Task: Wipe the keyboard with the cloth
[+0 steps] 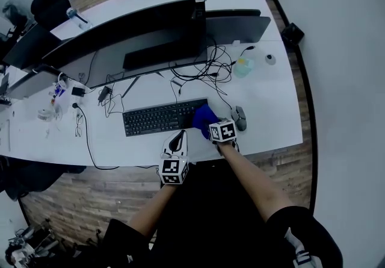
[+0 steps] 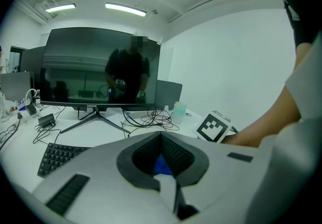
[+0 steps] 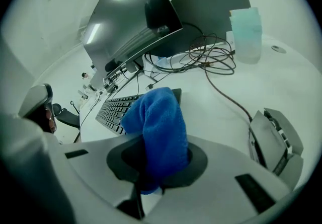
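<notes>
A black keyboard (image 1: 159,117) lies on the white desk (image 1: 264,104) in front of the monitor. My right gripper (image 1: 212,125) is shut on a blue cloth (image 1: 204,116), which hangs bunched over the keyboard's right end. In the right gripper view the cloth (image 3: 158,117) rises out of the shut gripper (image 3: 162,156), with the keyboard (image 3: 115,109) beyond it to the left. My left gripper (image 1: 177,138) hovers at the desk's front edge, just below the keyboard, shut and empty. In its own view the left gripper (image 2: 161,136) points toward the monitor, with the keyboard (image 2: 58,155) at lower left.
A grey mouse (image 1: 239,117) sits just right of the cloth. A large dark monitor (image 1: 150,35) stands behind, with tangled cables (image 1: 201,71) under it. A pale cup (image 1: 243,67) stands at the back right. Small clutter and chargers (image 1: 75,92) lie at the left.
</notes>
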`<state>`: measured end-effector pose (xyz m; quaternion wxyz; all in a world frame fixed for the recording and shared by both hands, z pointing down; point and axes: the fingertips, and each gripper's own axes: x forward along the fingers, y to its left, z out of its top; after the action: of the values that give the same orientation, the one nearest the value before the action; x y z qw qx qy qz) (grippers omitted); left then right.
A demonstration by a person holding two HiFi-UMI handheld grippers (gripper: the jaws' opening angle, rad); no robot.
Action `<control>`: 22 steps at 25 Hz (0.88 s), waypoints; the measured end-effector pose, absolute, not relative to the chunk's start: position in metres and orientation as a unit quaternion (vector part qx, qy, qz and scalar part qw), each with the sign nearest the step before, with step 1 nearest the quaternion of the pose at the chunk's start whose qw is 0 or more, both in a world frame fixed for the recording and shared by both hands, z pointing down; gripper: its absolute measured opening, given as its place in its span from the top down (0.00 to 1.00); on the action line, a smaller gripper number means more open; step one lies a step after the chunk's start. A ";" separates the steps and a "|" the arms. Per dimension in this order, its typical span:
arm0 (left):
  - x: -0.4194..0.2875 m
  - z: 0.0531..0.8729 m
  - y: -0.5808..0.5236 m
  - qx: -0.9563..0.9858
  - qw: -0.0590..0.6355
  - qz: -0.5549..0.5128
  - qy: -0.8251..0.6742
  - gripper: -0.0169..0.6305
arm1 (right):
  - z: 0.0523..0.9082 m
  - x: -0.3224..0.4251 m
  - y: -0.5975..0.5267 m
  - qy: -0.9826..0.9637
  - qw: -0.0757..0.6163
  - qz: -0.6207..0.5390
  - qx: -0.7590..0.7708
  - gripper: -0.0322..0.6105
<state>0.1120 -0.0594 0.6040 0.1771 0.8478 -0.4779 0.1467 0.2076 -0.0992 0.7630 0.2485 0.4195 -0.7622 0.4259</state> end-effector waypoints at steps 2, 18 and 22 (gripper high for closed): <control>0.116 0.606 -0.055 0.848 0.178 0.151 -0.476 0.96 | 0.763 0.214 -0.100 -0.761 0.244 0.426 0.424 0.84; 0.103 0.585 -0.026 0.860 0.150 0.127 -0.471 0.96 | 0.643 0.241 -0.076 -0.792 0.094 0.346 0.494 0.84; 0.106 0.549 -0.005 0.885 0.089 0.111 -0.443 0.96 | 0.596 0.224 -0.049 -0.803 0.049 0.325 0.496 0.84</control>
<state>0.1056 -0.0049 0.5494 0.0894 0.8850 -0.4432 0.1108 0.2238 -0.0488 0.5963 0.0494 0.4961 -0.8034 0.3255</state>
